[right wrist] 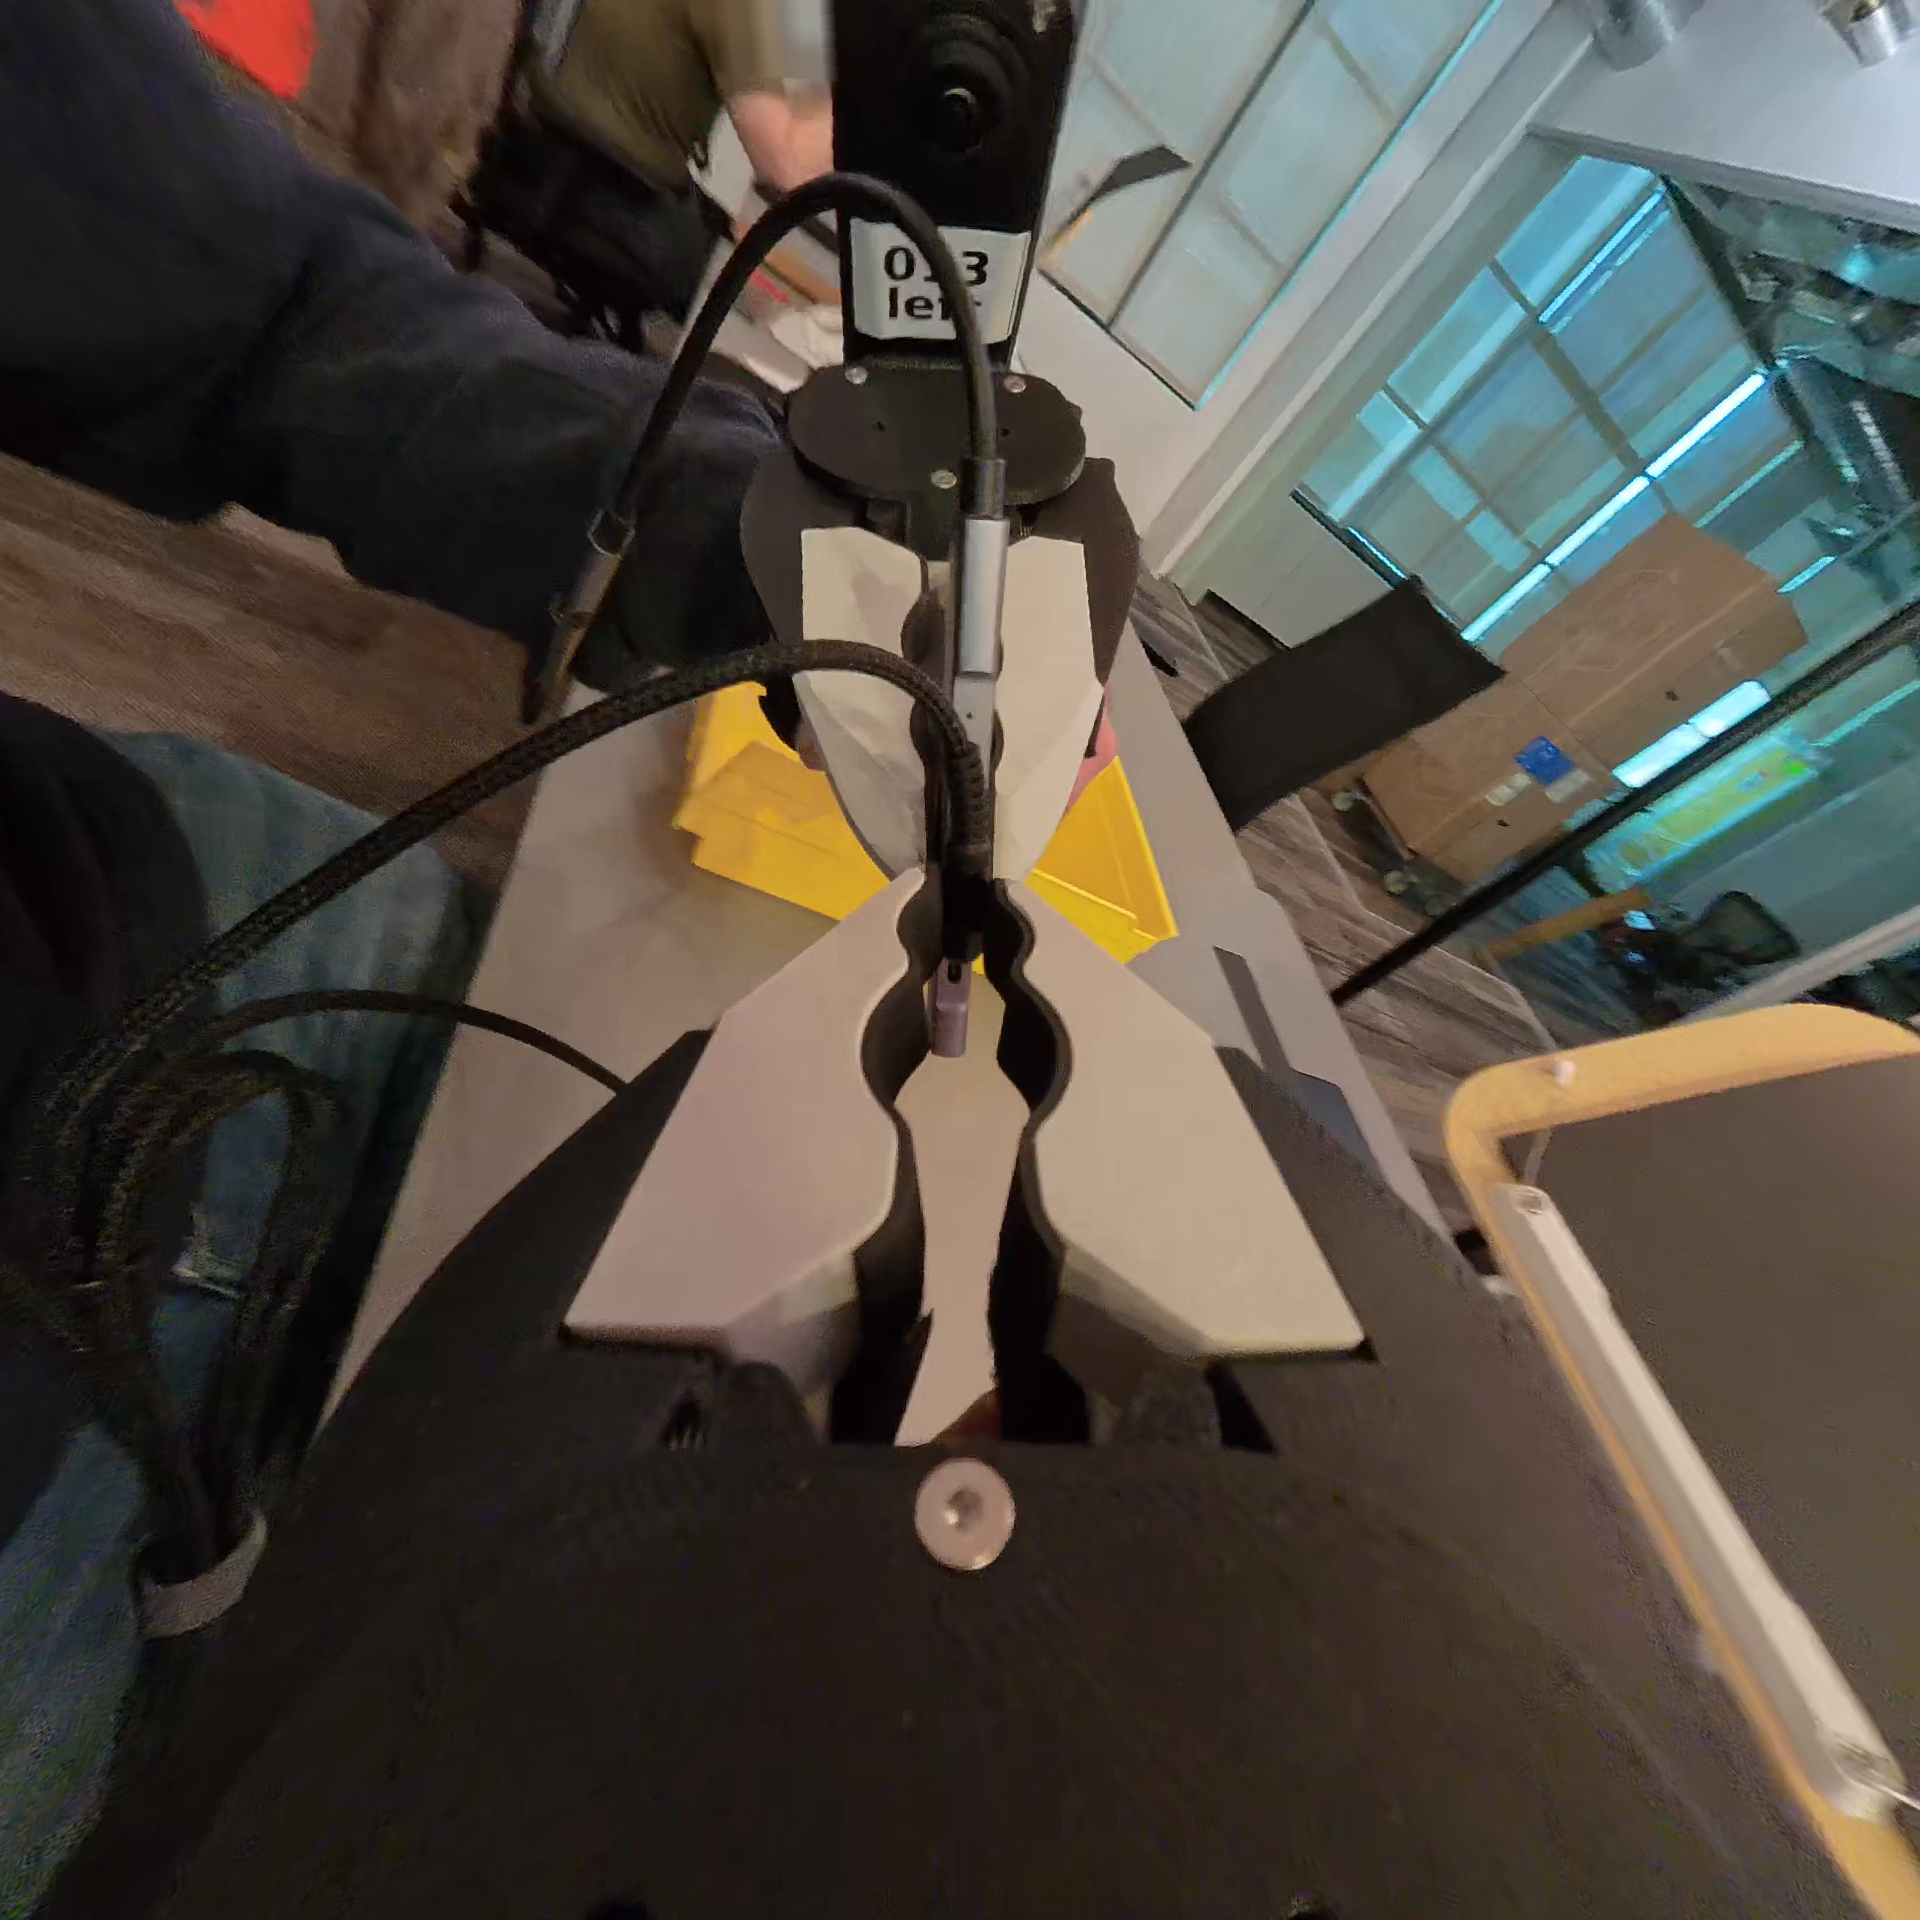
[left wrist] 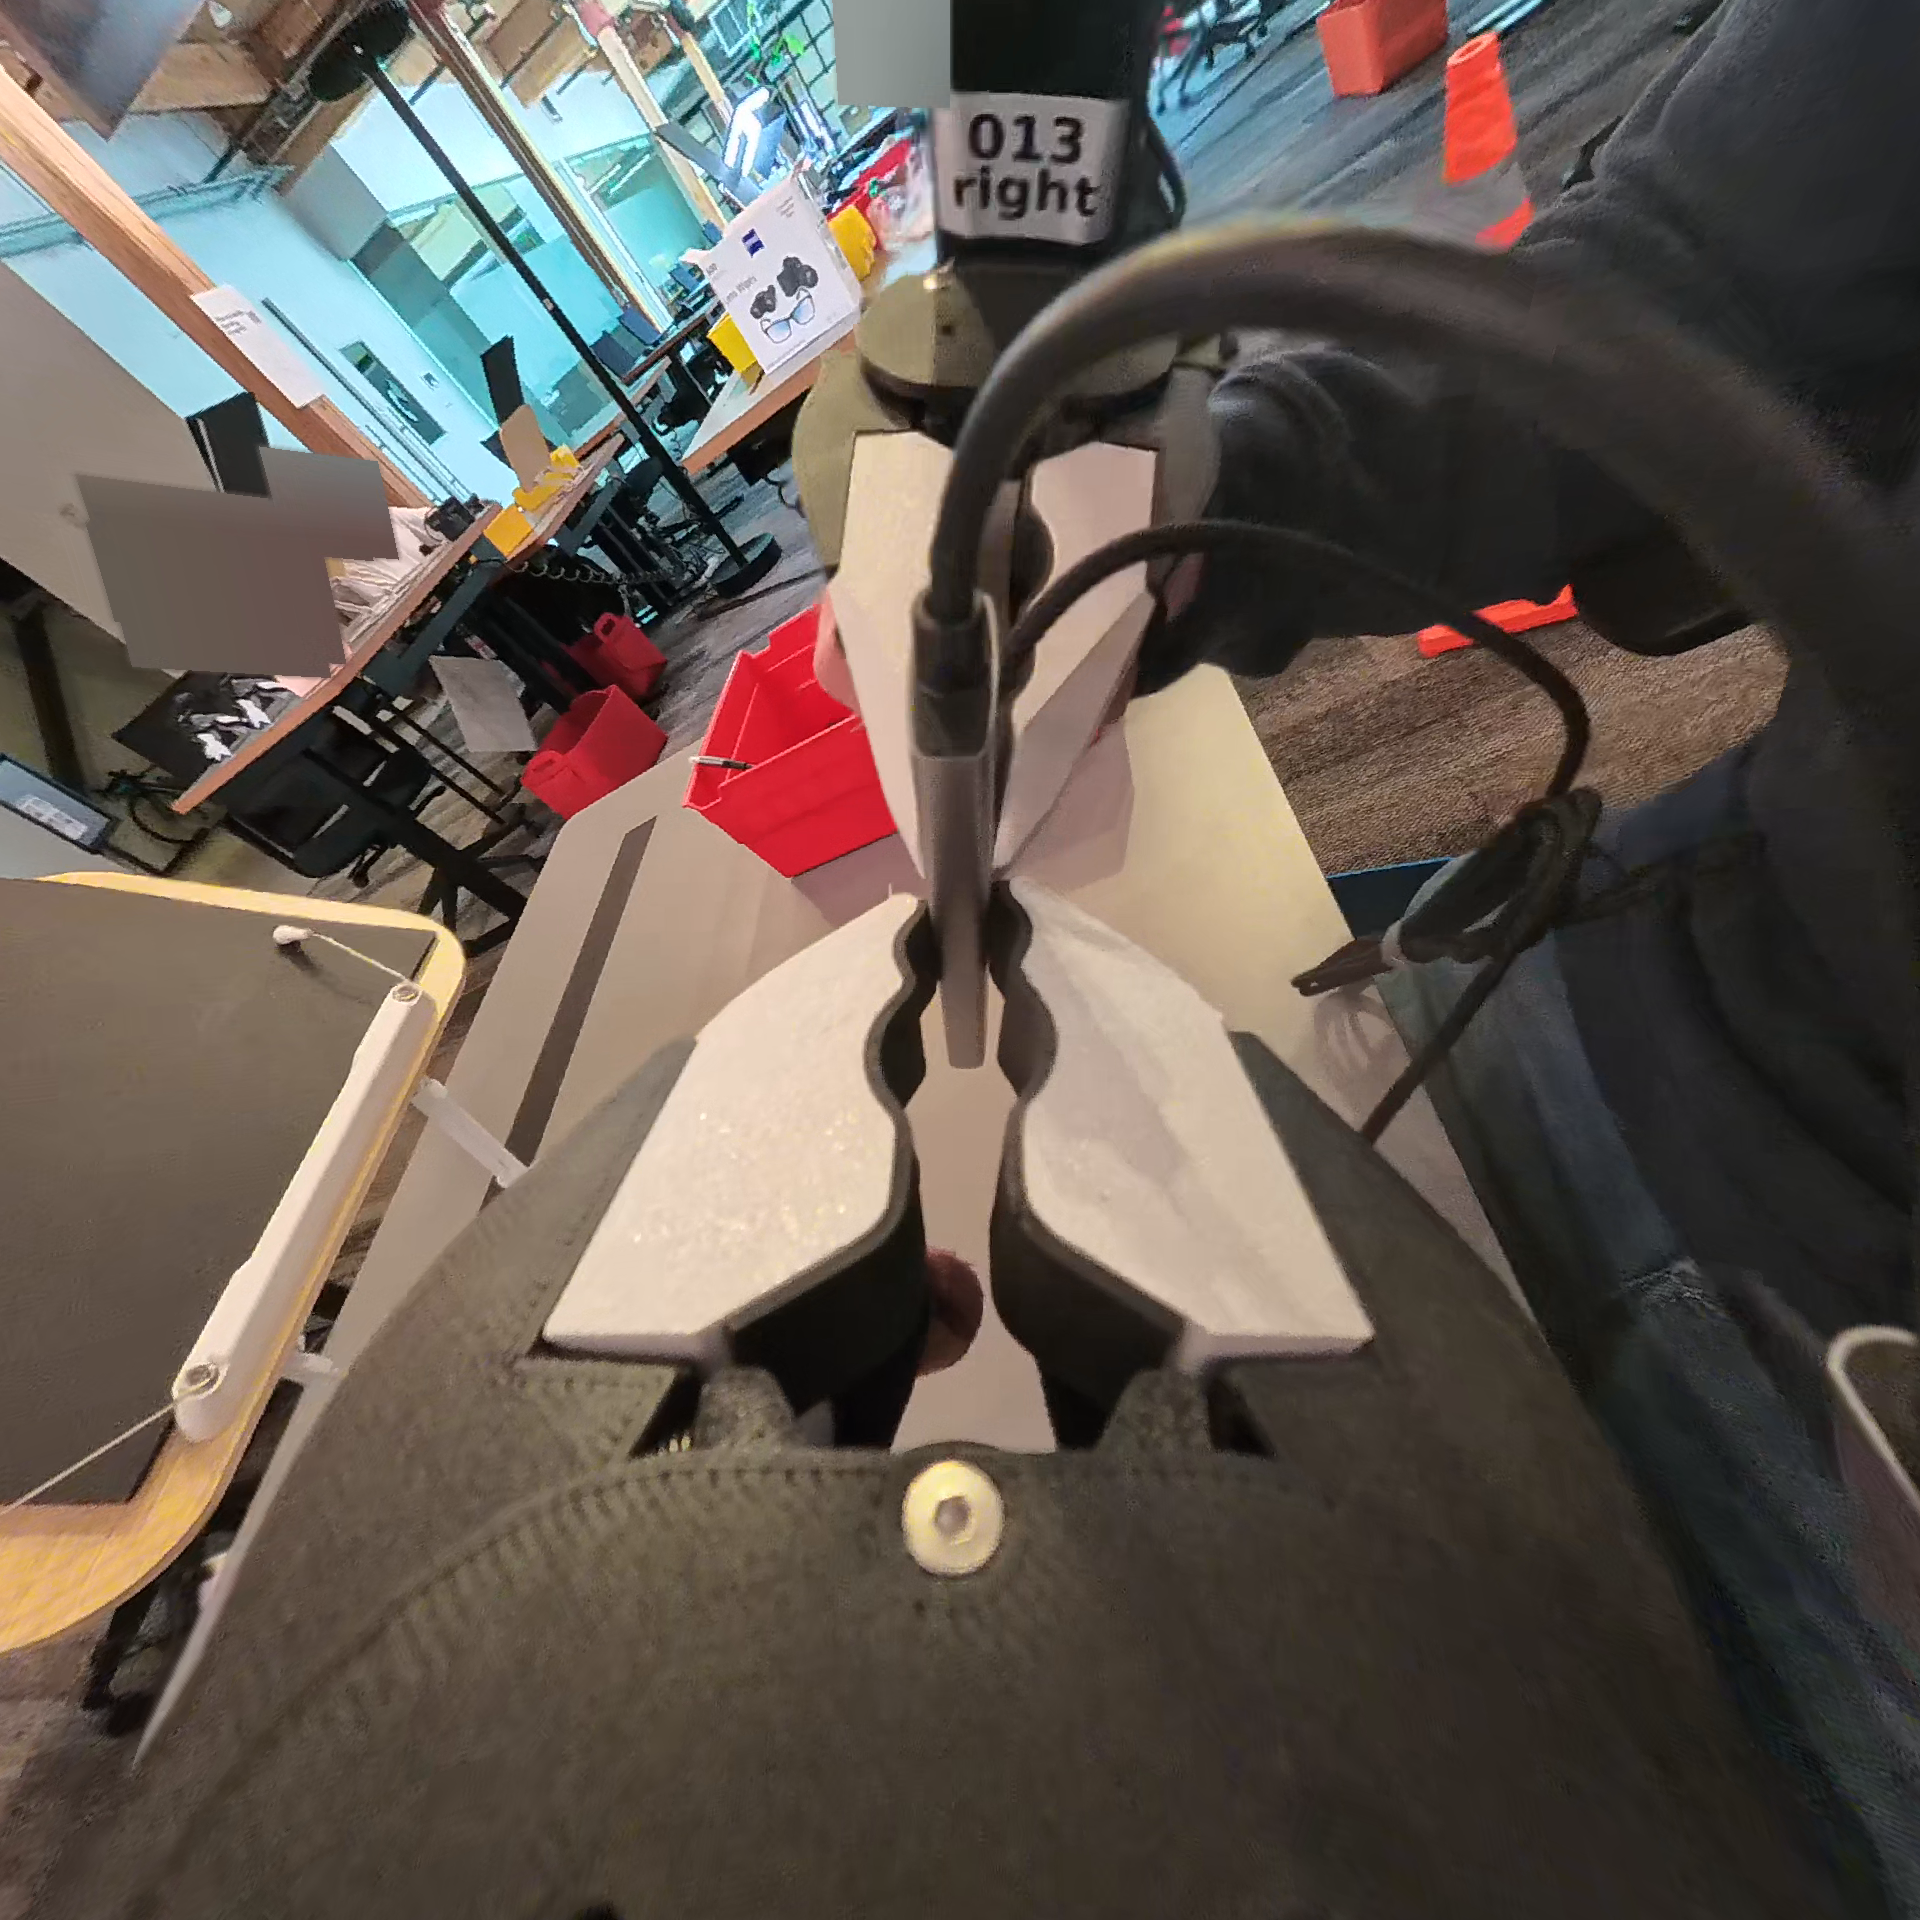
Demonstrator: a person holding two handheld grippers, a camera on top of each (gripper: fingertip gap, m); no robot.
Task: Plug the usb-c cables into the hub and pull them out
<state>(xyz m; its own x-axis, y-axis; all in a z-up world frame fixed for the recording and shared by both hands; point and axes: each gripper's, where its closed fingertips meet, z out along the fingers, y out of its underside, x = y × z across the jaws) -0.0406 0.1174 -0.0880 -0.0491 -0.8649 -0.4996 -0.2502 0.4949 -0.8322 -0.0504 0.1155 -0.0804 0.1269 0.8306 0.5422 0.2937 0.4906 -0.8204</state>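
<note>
My left gripper [left wrist: 961, 914] is shut on a slim grey hub [left wrist: 951, 790], seen edge-on, with a thick black cable [left wrist: 1039, 353] leaving its far end. My right gripper [right wrist: 961, 904] is shut on the grey plug [right wrist: 949, 1013] of a black braided USB-C cable [right wrist: 582, 727]. The two grippers face each other tip to tip above the table. In the right wrist view the hub [right wrist: 980, 603] sits in the left gripper [right wrist: 945, 831] beyond my fingertips. The plug looks apart from the hub. The right gripper also shows in the left wrist view [left wrist: 992, 821].
A white table [left wrist: 1257, 748] lies below, with a red bin [left wrist: 790, 769] and yellow bins [right wrist: 1091, 883] at its ends. A black board with a wooden rim [left wrist: 156, 1143] stands beside it. A coiled cable bundle [left wrist: 1507, 883] hangs by the person's jeans [right wrist: 343, 935]. Both grippers' tips are close together, under 4 cm apart.
</note>
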